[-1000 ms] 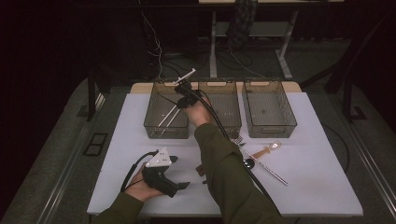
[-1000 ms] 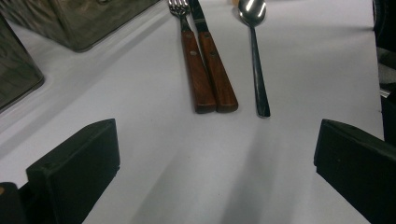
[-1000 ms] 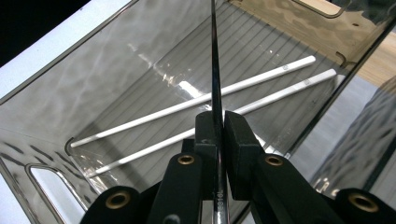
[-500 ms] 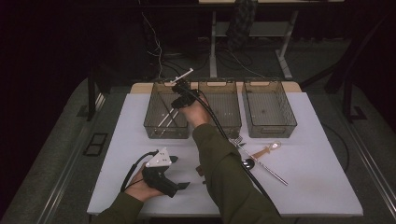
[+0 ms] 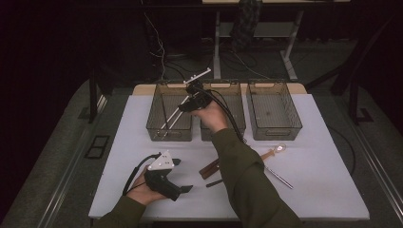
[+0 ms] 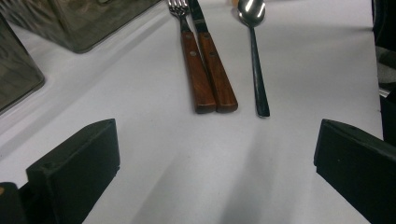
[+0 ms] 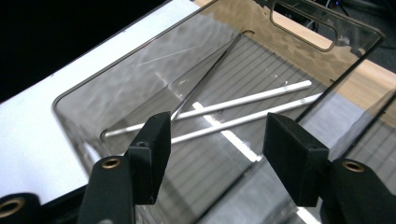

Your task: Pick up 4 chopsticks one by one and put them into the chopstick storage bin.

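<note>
The right forearm stretches from the near edge toward the far left, carrying the right gripper (image 5: 183,105) over the left bin (image 5: 151,124) of three clear bins along the far side of the table (image 5: 328,190). Its jaws have just been opening and stand partly spread with nothing between them. Below them two metal chopsticks (image 7: 243,112) lie side by side on the bin's floor, running diagonally from its near-left corner toward the far right.

The left gripper (image 5: 183,175) rests low at the near left of the table, jaws wide and empty, pointed right at a wood-handled fork (image 6: 191,70), a knife (image 6: 215,74) touching it, and a spoon (image 6: 254,56) just beside.

Bare tabletop lies open left of the bins and between the left gripper and the cutlery; the middle bin (image 5: 237,114) stands close beside the right hand.
</note>
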The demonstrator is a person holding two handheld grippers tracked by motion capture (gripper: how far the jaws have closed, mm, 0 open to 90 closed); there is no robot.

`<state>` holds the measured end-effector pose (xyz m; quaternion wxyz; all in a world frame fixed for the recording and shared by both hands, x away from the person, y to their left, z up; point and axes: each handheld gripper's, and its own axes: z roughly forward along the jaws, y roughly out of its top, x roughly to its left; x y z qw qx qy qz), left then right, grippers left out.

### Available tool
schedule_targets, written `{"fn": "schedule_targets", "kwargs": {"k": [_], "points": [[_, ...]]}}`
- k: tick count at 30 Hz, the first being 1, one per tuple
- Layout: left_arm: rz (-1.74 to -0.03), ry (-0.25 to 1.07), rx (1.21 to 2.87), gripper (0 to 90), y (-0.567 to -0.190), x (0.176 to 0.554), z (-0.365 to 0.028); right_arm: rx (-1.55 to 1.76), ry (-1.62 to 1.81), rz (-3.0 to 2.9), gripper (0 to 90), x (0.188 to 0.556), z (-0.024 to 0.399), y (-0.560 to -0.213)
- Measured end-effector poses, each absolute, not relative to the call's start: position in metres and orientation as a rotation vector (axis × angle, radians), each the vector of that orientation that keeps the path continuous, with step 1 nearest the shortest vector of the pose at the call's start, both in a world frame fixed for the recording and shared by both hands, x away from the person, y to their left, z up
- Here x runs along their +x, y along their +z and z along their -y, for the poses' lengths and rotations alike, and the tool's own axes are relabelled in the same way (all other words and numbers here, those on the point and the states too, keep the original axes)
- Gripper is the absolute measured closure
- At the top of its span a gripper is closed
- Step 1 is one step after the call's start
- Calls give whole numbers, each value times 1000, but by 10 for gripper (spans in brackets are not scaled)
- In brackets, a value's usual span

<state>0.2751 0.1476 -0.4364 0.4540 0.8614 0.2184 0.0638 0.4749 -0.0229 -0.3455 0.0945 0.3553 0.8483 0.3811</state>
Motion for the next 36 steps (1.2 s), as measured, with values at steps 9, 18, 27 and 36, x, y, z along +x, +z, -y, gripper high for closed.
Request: {"fn": "schedule_targets", "kwargs": {"k": [9, 18, 27, 36], "points": [[-551, 160, 2130, 0, -437, 276, -148, 985, 1195, -2510, 339, 449, 55, -339], [-564, 162, 2128, 0, -437, 277, -148, 929, 1265, -2490, 322, 427, 84, -333], [-574, 166, 2120, 0, -437, 277, -149, 859, 1299, -2485, 312, 407, 102, -333], [-580, 175, 2126, 0, -437, 277, -150, 859, 1317, -2477, 311, 391, 134, -341]]}}
